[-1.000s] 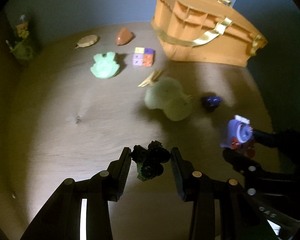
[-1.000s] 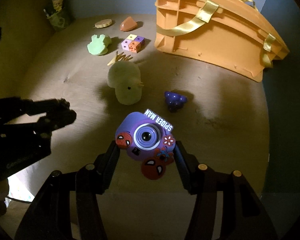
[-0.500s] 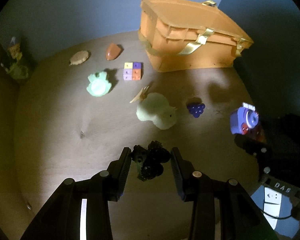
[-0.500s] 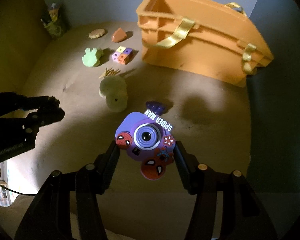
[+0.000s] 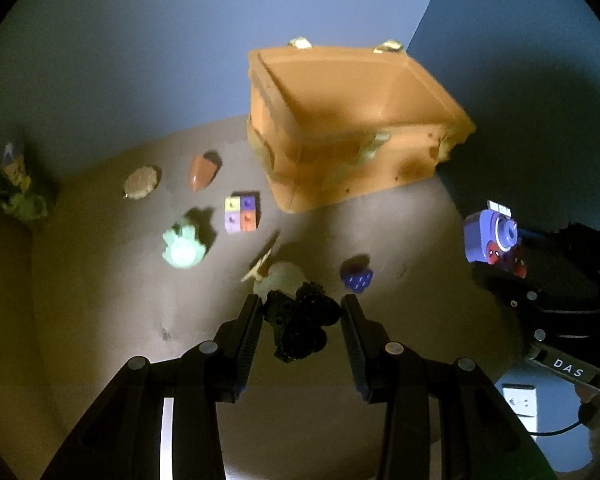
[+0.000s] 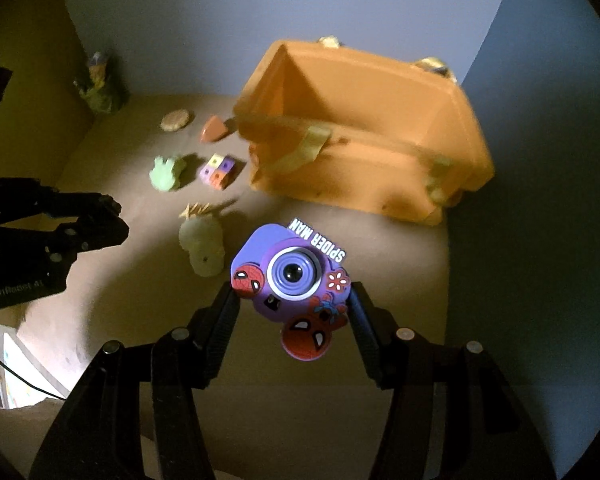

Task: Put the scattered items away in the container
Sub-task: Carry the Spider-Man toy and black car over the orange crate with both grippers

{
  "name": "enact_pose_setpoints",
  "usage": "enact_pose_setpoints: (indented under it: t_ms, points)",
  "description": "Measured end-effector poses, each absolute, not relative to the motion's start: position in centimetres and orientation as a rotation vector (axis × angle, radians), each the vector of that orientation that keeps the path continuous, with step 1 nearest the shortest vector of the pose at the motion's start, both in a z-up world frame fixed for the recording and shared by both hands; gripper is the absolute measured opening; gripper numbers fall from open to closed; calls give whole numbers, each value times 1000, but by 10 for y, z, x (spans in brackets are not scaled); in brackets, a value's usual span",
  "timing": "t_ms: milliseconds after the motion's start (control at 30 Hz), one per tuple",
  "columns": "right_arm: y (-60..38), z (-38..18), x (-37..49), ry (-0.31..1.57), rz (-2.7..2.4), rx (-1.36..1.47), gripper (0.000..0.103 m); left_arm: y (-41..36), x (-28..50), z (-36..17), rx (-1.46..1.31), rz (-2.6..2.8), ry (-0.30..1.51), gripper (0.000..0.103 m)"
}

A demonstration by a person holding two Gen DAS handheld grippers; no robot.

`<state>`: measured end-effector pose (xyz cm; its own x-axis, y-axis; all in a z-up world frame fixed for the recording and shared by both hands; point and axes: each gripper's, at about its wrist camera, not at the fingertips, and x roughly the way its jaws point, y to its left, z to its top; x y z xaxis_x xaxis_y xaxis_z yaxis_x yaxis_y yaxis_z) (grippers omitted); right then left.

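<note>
Landmark: the open orange plastic crate with yellow straps [image 5: 356,120], taken as the reference for all places.
Left gripper [image 5: 300,320]: clenched on a small black knobbly toy vehicle [image 5: 300,324], held in the air well short of the crate, on its near-left side.
Black toy handling: judged light and rigid; the bumpy wheels are likely to catch on the ribbed pads, so the flat flanks are the better hold.
Still on the table, left of the crate: a round tan biscuit-like piece [image 5: 141,182], a green frog-shaped toy [image 5: 183,245], a block of four coloured cubes [image 5: 242,213].
Right gripper [image 6: 294,308]: clasped on a purple plastic toy camera [image 6: 290,276], carried in front of the crate, not yet over its opening.
Camera handling: judged light, hard-shelled and somewhat slippery; the dangling red mask charm should be left free, the body held by its sides.
Writing: "SPIDER MAN" is read on the camera's top tag; "DAS" is seen on the right tool in the left wrist view.
</note>
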<state>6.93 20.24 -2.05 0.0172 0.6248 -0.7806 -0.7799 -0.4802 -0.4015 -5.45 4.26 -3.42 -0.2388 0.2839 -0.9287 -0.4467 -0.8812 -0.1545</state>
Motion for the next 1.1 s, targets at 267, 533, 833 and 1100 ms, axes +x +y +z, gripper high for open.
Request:
enact_pose_setpoints:
  t_ms: [267,533,833,1100]
  points:
    - [226,9,70,220,1656,-1195,52,62,-83,-11,-1556,2146,213,37]
    - [256,44,70,218,1635,-1124,52,85,-110,15,-1510,2150,227,37]
    - [295,74,70,221,1621,-1042,52,122,-143,30,-1476,2155,238,37]
    - [345,74,76,270,1618,-1020,52,151,-173,15,-1465,2146,209,37]
